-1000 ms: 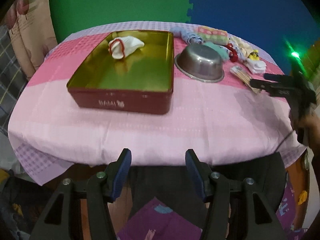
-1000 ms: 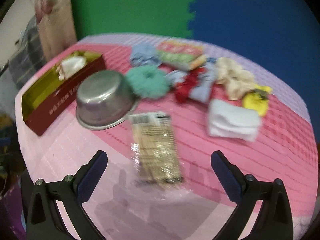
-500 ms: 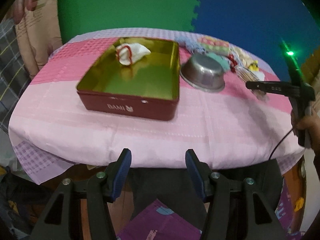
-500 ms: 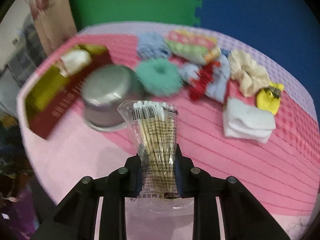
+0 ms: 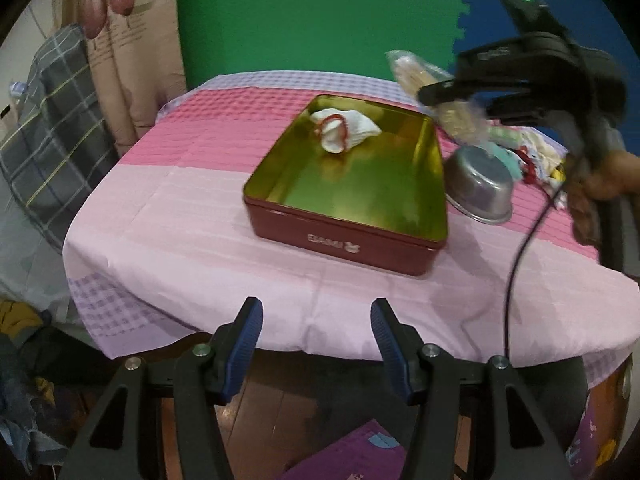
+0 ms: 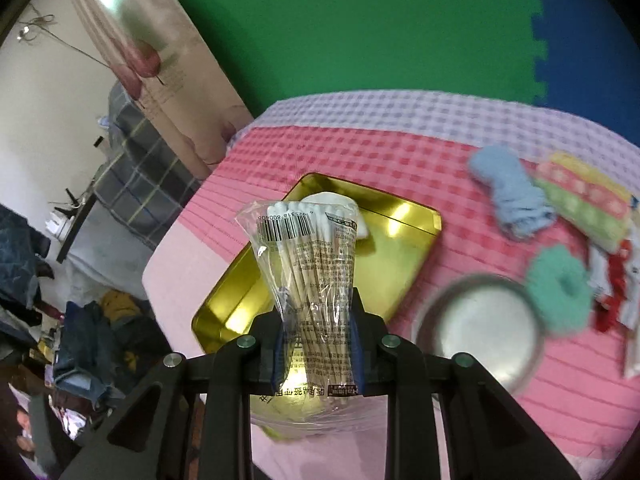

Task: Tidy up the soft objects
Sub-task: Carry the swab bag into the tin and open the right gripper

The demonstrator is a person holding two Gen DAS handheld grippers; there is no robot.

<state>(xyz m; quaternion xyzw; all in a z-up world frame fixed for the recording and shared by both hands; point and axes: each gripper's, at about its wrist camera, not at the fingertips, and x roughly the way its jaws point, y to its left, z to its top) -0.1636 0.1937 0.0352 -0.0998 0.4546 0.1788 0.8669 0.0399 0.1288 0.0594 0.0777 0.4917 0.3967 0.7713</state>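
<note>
The right gripper [image 6: 318,344] is clamped on the clear plastic packet of cotton swabs [image 6: 308,276], up over the gold-lined red tin [image 5: 348,188] mid-table. The left gripper [image 5: 316,344] hangs half-open, empty, off the table's near edge.

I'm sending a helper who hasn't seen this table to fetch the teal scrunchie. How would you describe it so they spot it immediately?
Start at the red tin with the gold inside, then the upturned metal bowl beside it. The teal scrunchie lies against the bowl's far side, at the edge of the cloth pile. It is the only fluffy ring with a hole in the middle; its neighbours are a blue cloth and a red one.
</note>
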